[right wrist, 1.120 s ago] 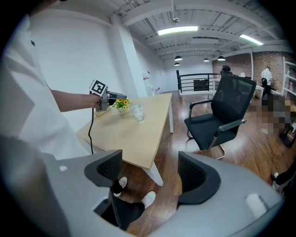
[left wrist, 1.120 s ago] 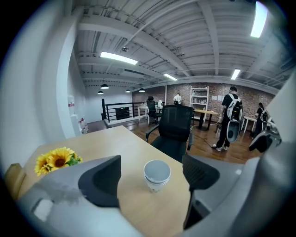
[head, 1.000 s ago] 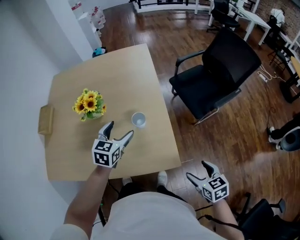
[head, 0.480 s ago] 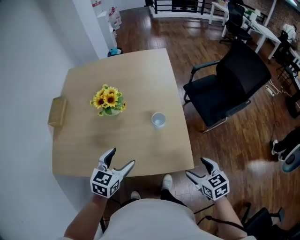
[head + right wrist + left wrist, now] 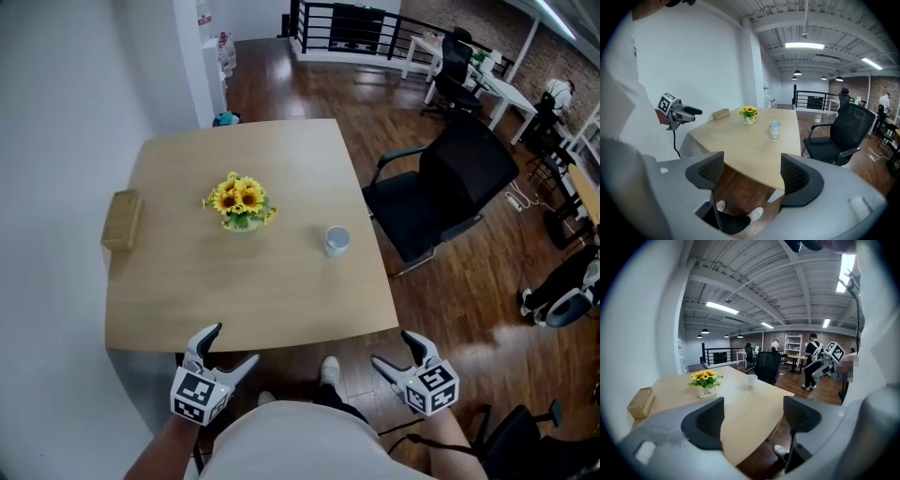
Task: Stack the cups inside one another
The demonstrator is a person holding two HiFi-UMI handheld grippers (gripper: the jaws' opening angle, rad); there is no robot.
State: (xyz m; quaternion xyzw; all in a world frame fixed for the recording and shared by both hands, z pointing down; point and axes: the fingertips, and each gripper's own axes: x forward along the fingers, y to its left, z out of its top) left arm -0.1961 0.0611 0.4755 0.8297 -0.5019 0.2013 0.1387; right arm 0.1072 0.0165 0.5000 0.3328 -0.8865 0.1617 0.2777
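Observation:
A pale cup stack (image 5: 337, 241) stands upright near the right edge of the wooden table (image 5: 281, 300); it also shows as the cup stack (image 5: 752, 382) in the left gripper view and the cup stack (image 5: 775, 130) in the right gripper view. My left gripper (image 5: 225, 349) is open and empty, just off the table's near edge. My right gripper (image 5: 396, 353) is open and empty too, over the floor to the right of the table. Both are well short of the cups. The left gripper (image 5: 677, 112) is visible in the right gripper view, and the right gripper (image 5: 826, 363) in the left one.
A sunflower pot (image 5: 241, 203) stands mid-table, left of the cups. A wooden box (image 5: 123, 220) lies at the table's left edge. A black office chair (image 5: 441, 192) stands right of the table. A white wall (image 5: 56, 187) runs along the left. My shoes (image 5: 327, 368) are under the near edge.
Both grippers have drawn back from the table toward me; the left one, earlier over the tabletop near the cups, is now off the near edge. The cups stay in place.

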